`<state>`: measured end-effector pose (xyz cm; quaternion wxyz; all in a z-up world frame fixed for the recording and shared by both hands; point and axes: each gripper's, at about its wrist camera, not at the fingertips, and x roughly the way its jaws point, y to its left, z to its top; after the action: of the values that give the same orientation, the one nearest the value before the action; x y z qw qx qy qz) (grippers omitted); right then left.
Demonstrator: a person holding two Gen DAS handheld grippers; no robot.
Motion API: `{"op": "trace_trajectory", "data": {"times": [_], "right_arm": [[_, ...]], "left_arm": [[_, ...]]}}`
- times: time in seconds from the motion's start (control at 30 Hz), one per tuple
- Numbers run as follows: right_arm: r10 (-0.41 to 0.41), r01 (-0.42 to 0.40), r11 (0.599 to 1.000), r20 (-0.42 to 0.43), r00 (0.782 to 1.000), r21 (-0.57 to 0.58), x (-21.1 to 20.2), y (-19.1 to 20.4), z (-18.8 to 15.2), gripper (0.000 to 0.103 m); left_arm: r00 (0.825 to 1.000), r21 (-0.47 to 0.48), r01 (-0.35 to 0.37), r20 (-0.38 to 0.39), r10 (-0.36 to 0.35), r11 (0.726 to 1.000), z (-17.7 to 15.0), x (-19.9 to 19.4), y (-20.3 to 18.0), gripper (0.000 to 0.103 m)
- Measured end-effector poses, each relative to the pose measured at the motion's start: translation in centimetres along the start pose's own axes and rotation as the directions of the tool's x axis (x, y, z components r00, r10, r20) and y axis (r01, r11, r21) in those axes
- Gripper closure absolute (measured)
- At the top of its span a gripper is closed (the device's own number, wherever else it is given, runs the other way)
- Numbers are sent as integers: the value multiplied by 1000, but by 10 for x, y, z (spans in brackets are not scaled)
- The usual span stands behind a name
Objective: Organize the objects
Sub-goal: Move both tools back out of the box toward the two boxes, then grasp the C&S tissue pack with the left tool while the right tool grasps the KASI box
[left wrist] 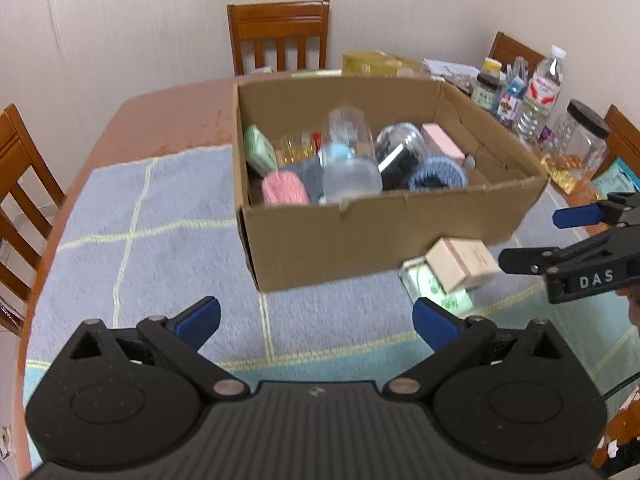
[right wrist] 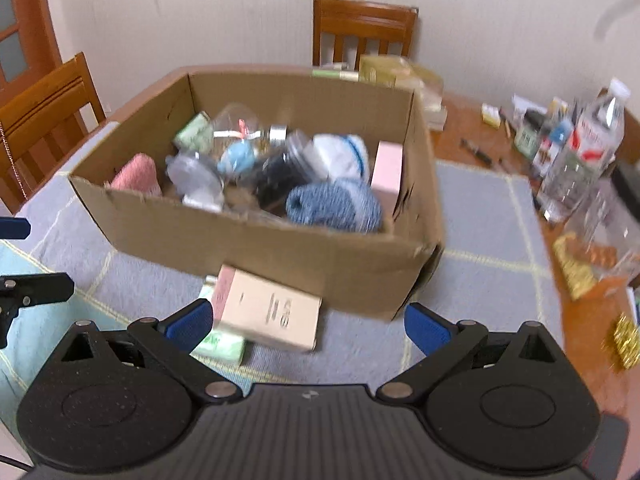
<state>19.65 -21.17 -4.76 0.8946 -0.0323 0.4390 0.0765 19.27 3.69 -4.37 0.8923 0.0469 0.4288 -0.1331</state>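
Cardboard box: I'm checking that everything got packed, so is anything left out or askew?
Yes. A beige rectangular box lies tilted on a green packet, on the cloth outside the brown cardboard box.

A plain cream wall (left wrist: 120,20) backs the room. Slatted brown wooden chairs (left wrist: 279,36) stand around the reddish-brown wooden counter (left wrist: 168,116), which carries a grey-blue cloth with pale yellow lines (left wrist: 140,220). A wooden-framed glazed door (right wrist: 16,28) stands at left.
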Motion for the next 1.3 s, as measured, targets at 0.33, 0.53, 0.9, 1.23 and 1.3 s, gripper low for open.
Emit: {"op": "trace_trajectory", "data": {"times": [0.33,0.53,0.9,1.23,1.3], "right_arm": [[44,-44,999,-11,999,30,28,16,7,0],[35,-33,998,-45,998,54,51,19,11,0],[-72,78,994,-87,994,72,61,-10,-3,0],[-115,124,990,-123,986,67,65,-46,-27,0],[-90,102,991,-127,988,92,65,-53,-29,0]], "left_arm": [[999,-42,4,-37,-5,999,-13,7,8,1],[999,-45,-9,-44,7,999,-14,10,12,1],[998,-23,25,-64,-27,999,-10,26,0,1],[994,19,74,-84,-72,997,1,51,-39,1],[993,13,81,-84,-80,997,3,56,-46,1]]}}
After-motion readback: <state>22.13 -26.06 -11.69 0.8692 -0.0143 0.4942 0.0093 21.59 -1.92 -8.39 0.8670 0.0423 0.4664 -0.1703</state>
